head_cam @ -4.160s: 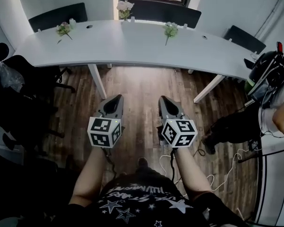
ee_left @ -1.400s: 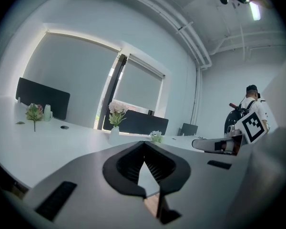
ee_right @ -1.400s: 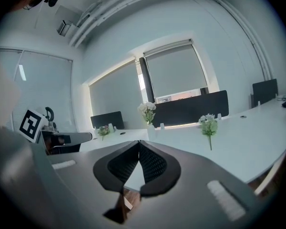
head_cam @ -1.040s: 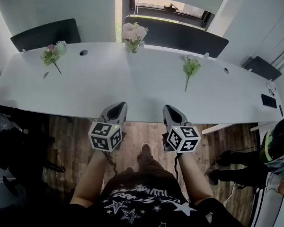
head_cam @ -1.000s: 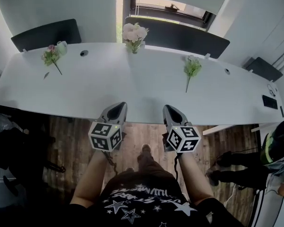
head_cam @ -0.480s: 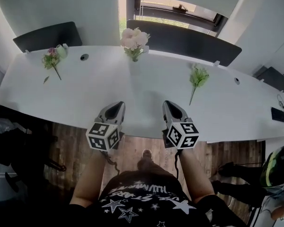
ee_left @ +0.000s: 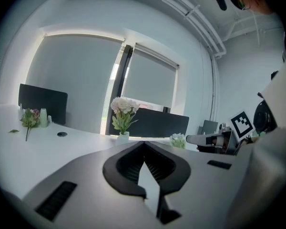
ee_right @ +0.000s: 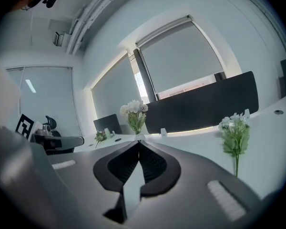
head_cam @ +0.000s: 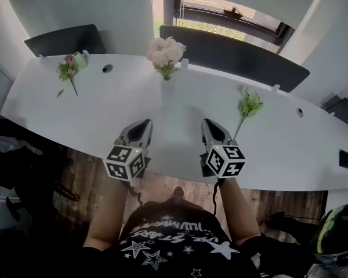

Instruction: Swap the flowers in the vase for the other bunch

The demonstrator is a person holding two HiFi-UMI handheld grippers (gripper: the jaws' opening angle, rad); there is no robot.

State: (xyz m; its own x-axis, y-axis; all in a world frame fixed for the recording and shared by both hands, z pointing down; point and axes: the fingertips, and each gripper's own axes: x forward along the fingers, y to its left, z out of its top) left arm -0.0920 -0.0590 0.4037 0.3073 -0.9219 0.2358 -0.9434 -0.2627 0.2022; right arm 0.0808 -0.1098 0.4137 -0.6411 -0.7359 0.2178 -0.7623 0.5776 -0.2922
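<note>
head view showed the swap not yet begun: the pale flowers stood in the small white vase at the far edge of the table, and nothing had been lifted out. a loose green-and-white bunch lay flat on the table to the right, near the right gripper, and a pinkish bunch lay well apart at the far left. which of the two was meant, i could not tell. the left gripper and the right one were both clenched on nothing, hovering over the table's near edge. pulling the old stems and setting in new ones all remained to do. the table was long, white, curved and mostly bare. dark screens lined its far side under a shaded window, with wood floor below.
</note>
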